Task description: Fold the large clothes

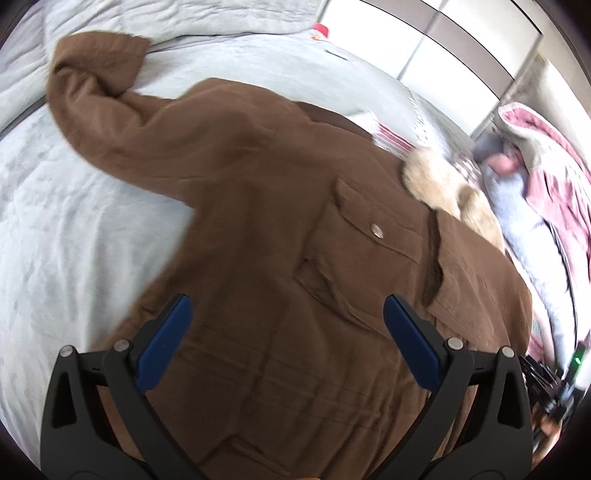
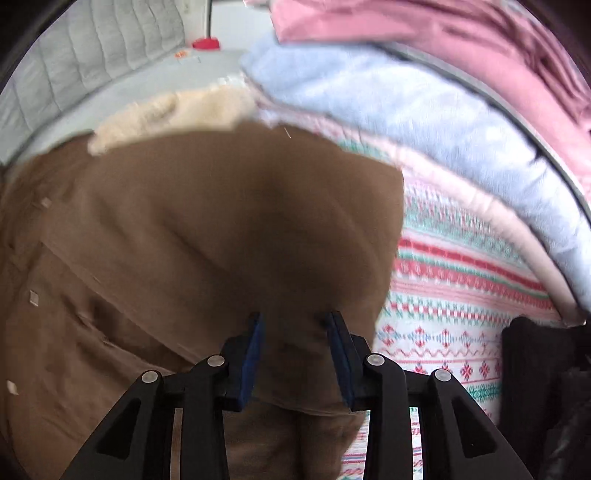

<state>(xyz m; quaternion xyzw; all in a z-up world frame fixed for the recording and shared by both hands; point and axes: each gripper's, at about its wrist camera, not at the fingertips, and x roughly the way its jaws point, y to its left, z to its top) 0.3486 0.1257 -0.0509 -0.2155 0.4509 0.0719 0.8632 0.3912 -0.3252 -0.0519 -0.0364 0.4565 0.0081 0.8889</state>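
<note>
The brown coat (image 1: pixel 280 229) lay spread on the grey bedspread (image 1: pixel 74 229), front side up, with a flapped chest pocket (image 1: pixel 373 229) fastened by a pale button (image 1: pixel 377 230). One sleeve (image 1: pixel 99 103) ran out toward the upper left of the left wrist view and bent back on itself near the cuff. A cream fur collar (image 1: pixel 443 188) showed at the coat's far right edge. The left gripper (image 1: pixel 288 314) hung over the lower front of the coat with its blue pads (image 1: pixel 166 343) spread wide apart and nothing between them. In the right wrist view the right gripper (image 2: pixel 293 321) had a thick fold of the brown cloth bunched between its blue pads (image 2: pixel 251 354), which stood fairly close together; the cloth rose in a hump ahead of the fingers and the pads appeared to press on it from both sides, though blur made the contact hard to confirm. Just right of the coat lay a knitted blanket (image 2: pixel 461 288) patterned in red, green and white bands, and beyond it a pile of a pale blue fleece (image 2: pixel 388 99) with pink fabric (image 2: pixel 443 33) on top. A dark object (image 2: pixel 535 387) sat at the lower right edge, too blurred to identify. A small red thing (image 2: pixel 206 43) stood far off on the bed's edge.
</note>
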